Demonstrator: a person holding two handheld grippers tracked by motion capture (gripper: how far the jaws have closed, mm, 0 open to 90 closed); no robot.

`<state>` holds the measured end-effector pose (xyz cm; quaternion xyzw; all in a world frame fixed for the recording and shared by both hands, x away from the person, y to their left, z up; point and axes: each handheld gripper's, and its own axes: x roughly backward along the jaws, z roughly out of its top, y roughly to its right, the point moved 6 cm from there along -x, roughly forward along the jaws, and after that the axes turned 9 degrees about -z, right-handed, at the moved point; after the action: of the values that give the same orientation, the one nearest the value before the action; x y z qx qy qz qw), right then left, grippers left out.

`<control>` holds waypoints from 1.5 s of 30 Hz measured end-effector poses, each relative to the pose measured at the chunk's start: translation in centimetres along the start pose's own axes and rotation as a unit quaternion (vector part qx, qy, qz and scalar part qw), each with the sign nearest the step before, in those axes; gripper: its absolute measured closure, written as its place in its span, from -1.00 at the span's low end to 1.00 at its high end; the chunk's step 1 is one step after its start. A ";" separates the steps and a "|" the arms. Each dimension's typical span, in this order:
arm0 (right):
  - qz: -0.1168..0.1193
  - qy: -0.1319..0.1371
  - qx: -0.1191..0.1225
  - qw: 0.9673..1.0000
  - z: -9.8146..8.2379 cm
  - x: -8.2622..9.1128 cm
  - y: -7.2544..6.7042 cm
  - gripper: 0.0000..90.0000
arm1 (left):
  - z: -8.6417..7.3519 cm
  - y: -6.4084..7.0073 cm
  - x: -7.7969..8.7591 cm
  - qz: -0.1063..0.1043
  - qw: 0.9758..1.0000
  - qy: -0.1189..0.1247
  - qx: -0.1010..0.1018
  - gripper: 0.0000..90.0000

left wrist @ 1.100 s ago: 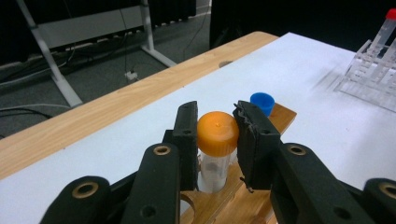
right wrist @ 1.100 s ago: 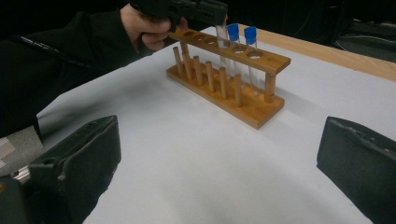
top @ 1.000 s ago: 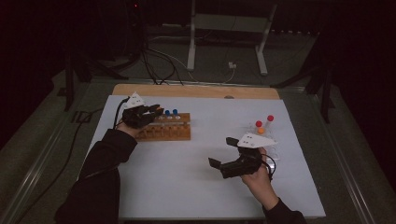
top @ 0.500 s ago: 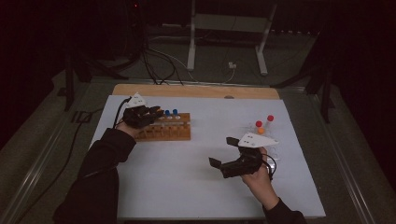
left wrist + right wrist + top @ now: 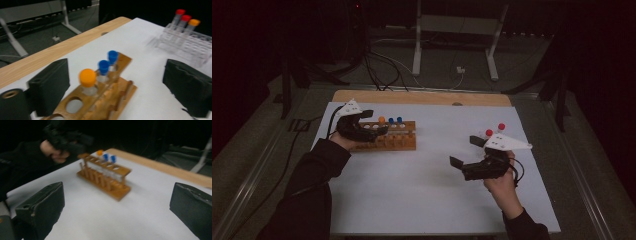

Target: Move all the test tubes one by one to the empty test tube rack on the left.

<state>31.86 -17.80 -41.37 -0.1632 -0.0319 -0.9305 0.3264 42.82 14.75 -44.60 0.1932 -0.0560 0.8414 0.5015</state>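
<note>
Left gripper [image 5: 117, 82] spread wide and empty, directly over the wooden tube rack [image 5: 100, 100]; the orange-capped tube [image 5: 88, 81] stands just ahead between its jaws, two blue-capped tubes [image 5: 108, 62] beyond. Right gripper [image 5: 467, 152] likewise parted and empty, well apart, facing the rack. The tube is probably light, rigid, smooth-walled: best gripped just below the cap, lifted straight up
</note>
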 end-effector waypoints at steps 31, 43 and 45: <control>-0.169 -0.138 -0.048 0.975 -7.3 0.3 12.0 -0.06 | -3.3 7.5 1.6 -0.063 0.998 0.017 -0.016 -0.94; -0.177 -0.173 -0.034 0.968 -7.9 -1.8 12.3 0.47 | -3.9 7.3 1.4 -0.063 0.998 0.012 -0.011 -0.94; -0.184 -0.177 -0.034 0.966 -8.0 -2.1 12.4 0.60 | -3.9 7.3 1.4 -0.064 0.998 0.013 -0.010 -0.94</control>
<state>38.76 -27.57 -50.14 -0.3273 -0.0864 -0.9314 0.1334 34.86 13.43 -46.98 0.1810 -0.0454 0.8094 0.5568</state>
